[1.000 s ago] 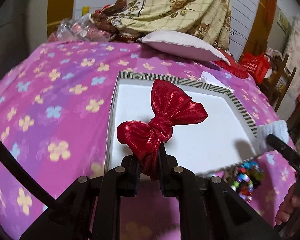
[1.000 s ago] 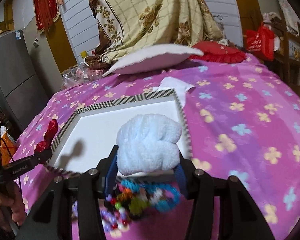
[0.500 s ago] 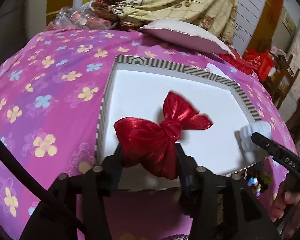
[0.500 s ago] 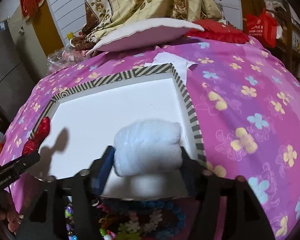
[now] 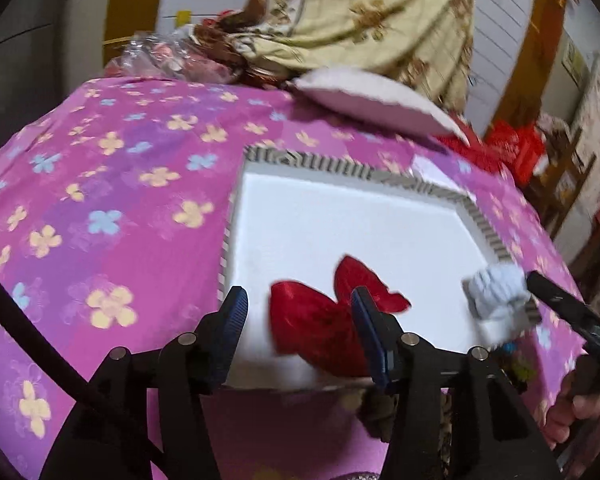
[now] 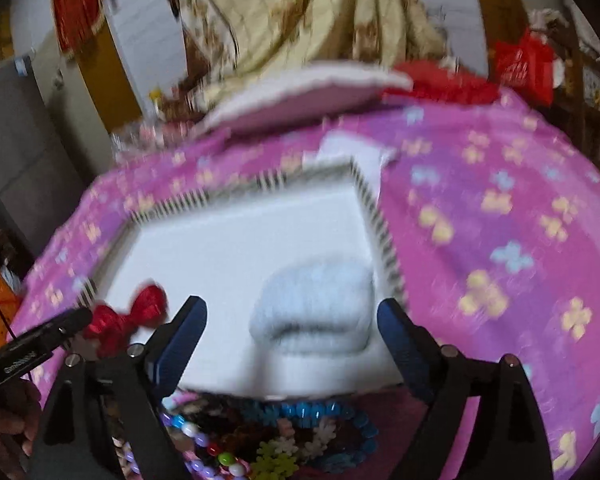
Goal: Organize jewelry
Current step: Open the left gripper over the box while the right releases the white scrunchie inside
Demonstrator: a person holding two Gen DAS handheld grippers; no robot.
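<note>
A shiny red bow (image 5: 320, 320) lies on the white floor of the striped-rim box (image 5: 340, 168), near its front left corner; it also shows in the right wrist view (image 6: 132, 316). My left gripper (image 5: 300, 320) is open around it, jaws apart on either side. A fluffy white scrunchie (image 6: 316, 308) lies in the box's front right corner and shows in the left wrist view (image 5: 496, 292). My right gripper (image 6: 292, 328) is open, jaws wide on either side of it.
The box (image 6: 260, 184) sits on a pink flowered cloth (image 5: 100, 200). A heap of coloured bead bracelets and flower hair ties (image 6: 268, 432) lies just in front of the box. A pink-white cushion (image 5: 364, 96) and a folded blanket lie behind.
Both grippers opened and let go: the red bow and the white scrunchie dropped from the jaws onto the box floor. Both grippers are drawing back; the frames are blurred.
</note>
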